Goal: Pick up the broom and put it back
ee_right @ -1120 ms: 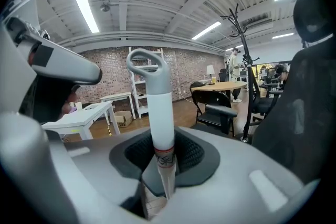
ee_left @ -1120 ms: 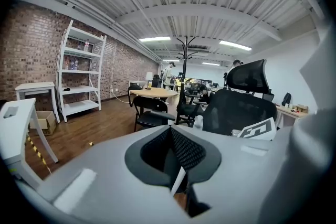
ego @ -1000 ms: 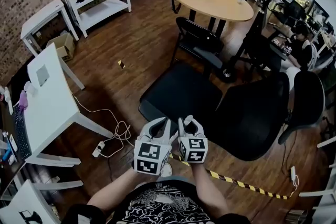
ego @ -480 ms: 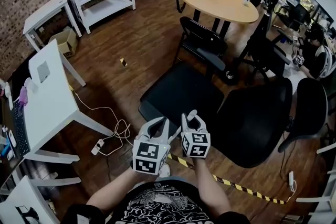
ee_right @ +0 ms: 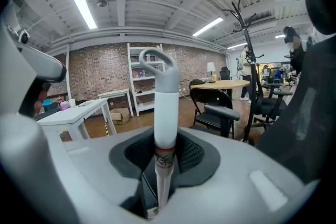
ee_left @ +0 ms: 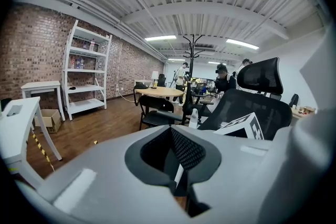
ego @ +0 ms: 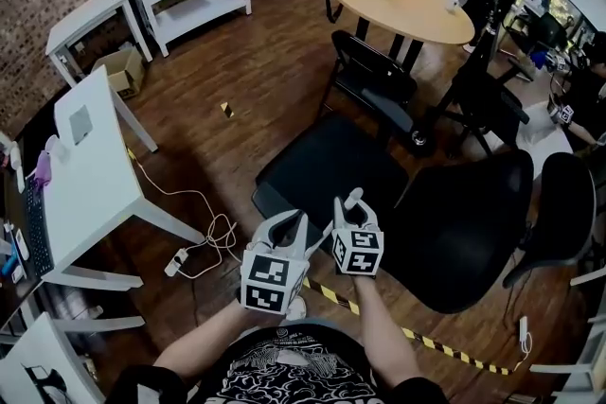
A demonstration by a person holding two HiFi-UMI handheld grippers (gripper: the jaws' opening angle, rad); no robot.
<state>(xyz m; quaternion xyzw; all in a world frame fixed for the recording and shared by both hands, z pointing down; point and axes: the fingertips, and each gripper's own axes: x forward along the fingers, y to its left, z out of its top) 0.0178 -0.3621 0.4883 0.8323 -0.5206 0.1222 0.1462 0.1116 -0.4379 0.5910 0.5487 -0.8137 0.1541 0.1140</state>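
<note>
right gripper view: my right gripper (ee_right: 161, 162) is clenched on the broom handle (ee_right: 165, 107), which stands upright between my pads, loop end up. my left gripper (ee_left: 177, 160) is closed, empty.

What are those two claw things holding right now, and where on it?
The right gripper grips the broom handle near its top, just below the grey loop. The left gripper holds nothing.

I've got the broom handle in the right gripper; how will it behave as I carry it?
Probably stiff: the broom handle runs straight through the right gripper. Its smooth, round shaft may slip or twist in the pads. The head is unseen, so its weight might make it swing.
</note>
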